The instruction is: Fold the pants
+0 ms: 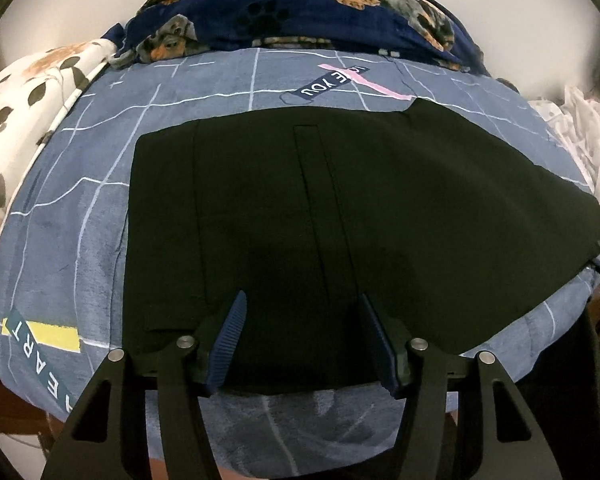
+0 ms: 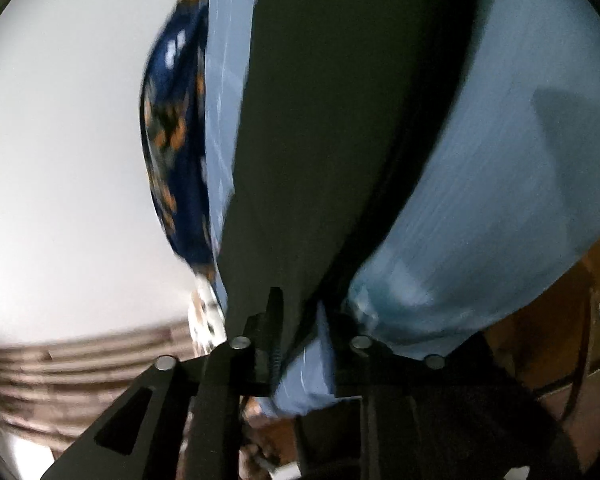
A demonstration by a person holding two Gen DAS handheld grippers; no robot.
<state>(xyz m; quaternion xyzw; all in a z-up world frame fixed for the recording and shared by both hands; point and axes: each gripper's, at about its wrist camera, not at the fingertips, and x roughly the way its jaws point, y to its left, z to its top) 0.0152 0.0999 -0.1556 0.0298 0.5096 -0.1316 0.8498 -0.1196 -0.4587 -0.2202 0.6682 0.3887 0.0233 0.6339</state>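
Black pants (image 1: 340, 208) lay flat on blue bedspread (image 1: 80, 208). Left tongs (image 1: 302, 312) hung spread over near hem, gripping nothing. Right tongs (image 2: 296, 320) blurred, grip unclear. Advice: pinch hem squarely, lift evenly, avoid snagging bedspread.

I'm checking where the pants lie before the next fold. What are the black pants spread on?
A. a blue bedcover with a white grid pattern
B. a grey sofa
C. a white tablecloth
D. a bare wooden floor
A: the black pants lie flat on the blue bedcover, whose white grid lines show around them.
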